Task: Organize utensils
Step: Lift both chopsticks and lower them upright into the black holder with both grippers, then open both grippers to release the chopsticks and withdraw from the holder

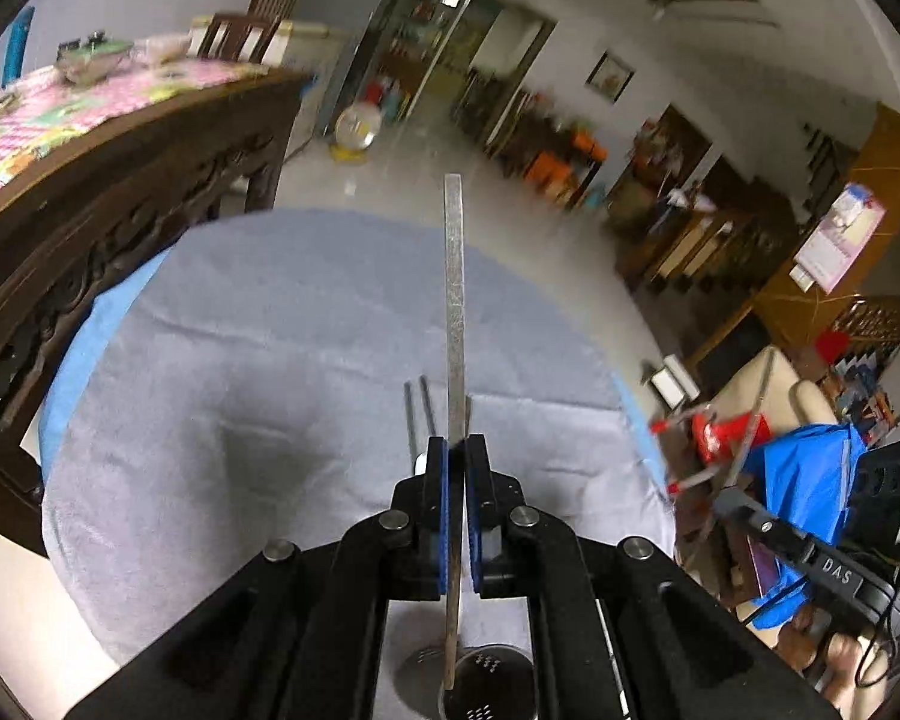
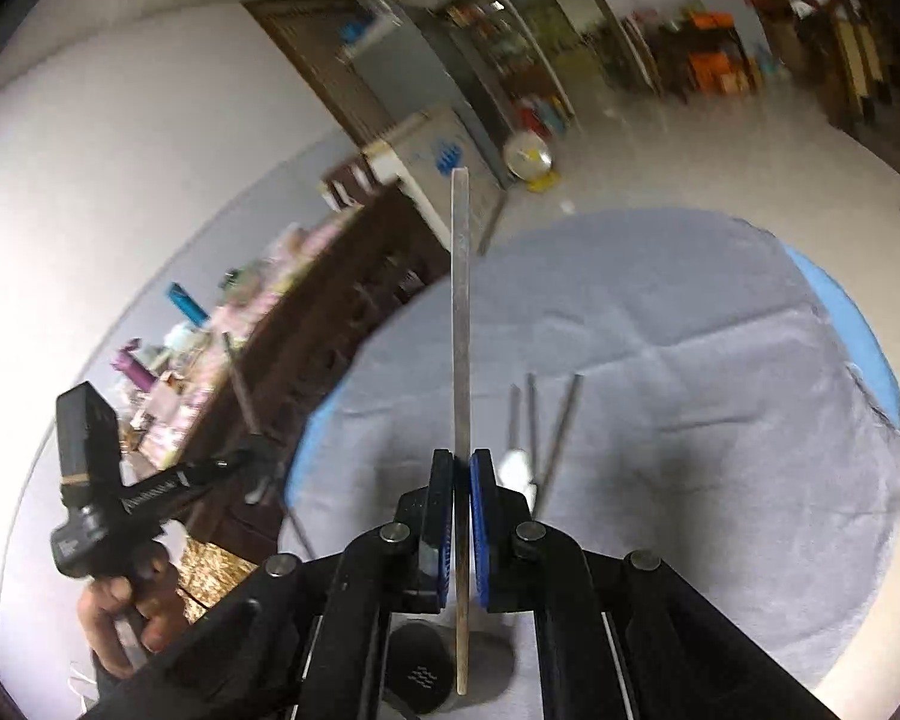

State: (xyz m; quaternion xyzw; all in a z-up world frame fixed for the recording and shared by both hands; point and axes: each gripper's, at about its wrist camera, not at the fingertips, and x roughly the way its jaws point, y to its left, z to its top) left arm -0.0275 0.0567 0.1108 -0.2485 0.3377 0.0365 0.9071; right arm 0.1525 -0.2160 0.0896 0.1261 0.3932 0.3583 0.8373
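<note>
- Left gripper point(image 1: 456, 450) is clamped on a flat metal utensil handle point(image 1: 453, 300), seen edge-on — long axis runs straight ahead past the fingertips.
- Right gripper point(image 2: 462, 459) pinches a second flat metal handle point(image 2: 461, 312) the same way.
- Both working ends are hidden behind the fingers.
- Beyond the fingertips, thin metal rods point(image 2: 534, 420) lie on the grey cloth point(image 2: 690, 360) — blurred.

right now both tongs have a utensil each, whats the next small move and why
Probably lower the left tongs so the flat metal utensil goes toward the perforated holder directly beneath. Both tongs are shut on utensils held above the grey cloth.
</note>
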